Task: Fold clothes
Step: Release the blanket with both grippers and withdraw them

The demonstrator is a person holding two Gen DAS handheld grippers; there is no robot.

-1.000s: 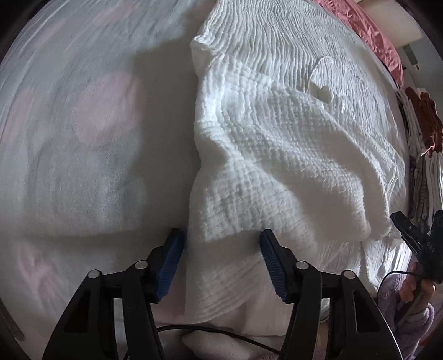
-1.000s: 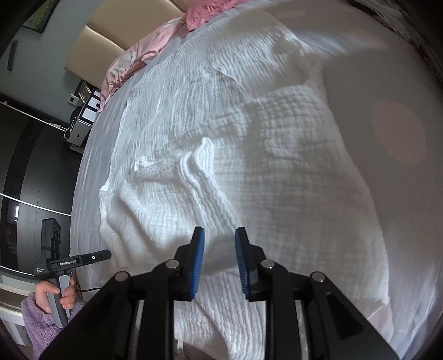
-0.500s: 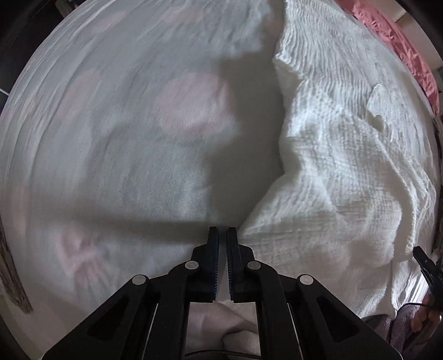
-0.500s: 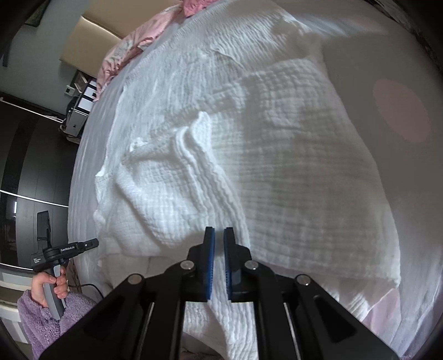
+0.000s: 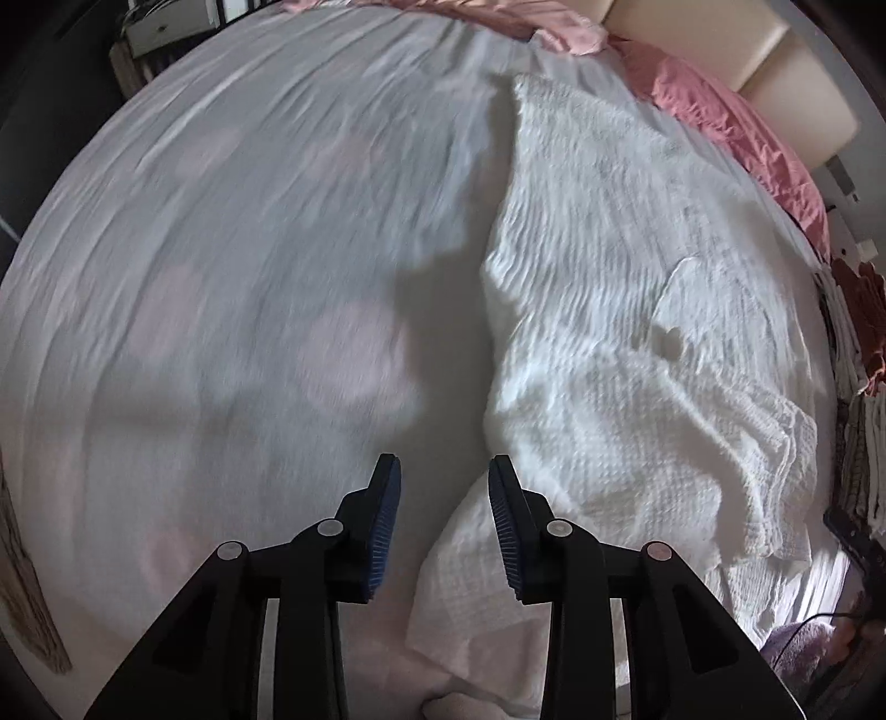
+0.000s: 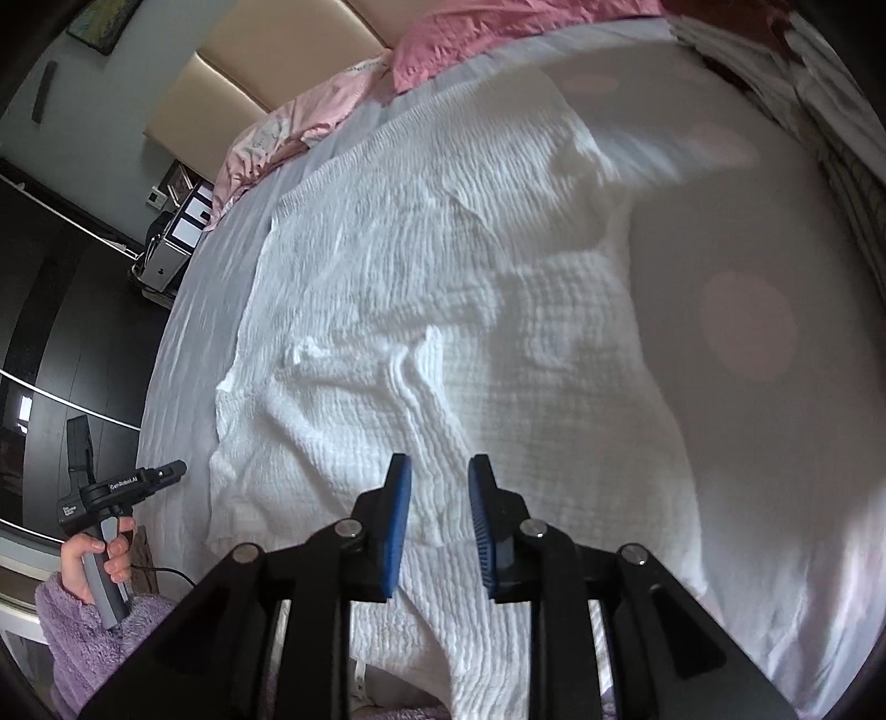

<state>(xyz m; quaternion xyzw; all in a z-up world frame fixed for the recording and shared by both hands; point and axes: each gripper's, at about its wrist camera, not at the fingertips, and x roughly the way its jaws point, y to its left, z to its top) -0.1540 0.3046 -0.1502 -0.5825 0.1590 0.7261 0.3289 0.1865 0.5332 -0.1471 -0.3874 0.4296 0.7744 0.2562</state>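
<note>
A white crinkled garment point(image 5: 637, 332) lies spread on the bed, its near part doubled over with a rumpled fold point(image 6: 410, 387). My left gripper point(image 5: 443, 471) hovers over the garment's near left edge. Its jaws are opening, and only bedsheet and a cloth corner far below show in the gap. My right gripper point(image 6: 440, 471) hangs above the folded near part, jaws opening, with the blue pads clear of the cloth. A hand in a purple fleece sleeve point(image 6: 88, 559) grips the left tool's handle at the bed's left side.
The pale bedsheet with faint pink spots point(image 5: 221, 332) surrounds the garment. Pink pillows point(image 6: 443, 39) and a beige headboard point(image 6: 232, 83) are at the far end. Stacked folded clothes point(image 5: 853, 343) line the right side. A dark wardrobe point(image 6: 66, 332) stands left of the bed.
Both grippers closed at the garment's near edge half a second ago, then opened again and rose. The cloth now lies lower and further from the pads.
</note>
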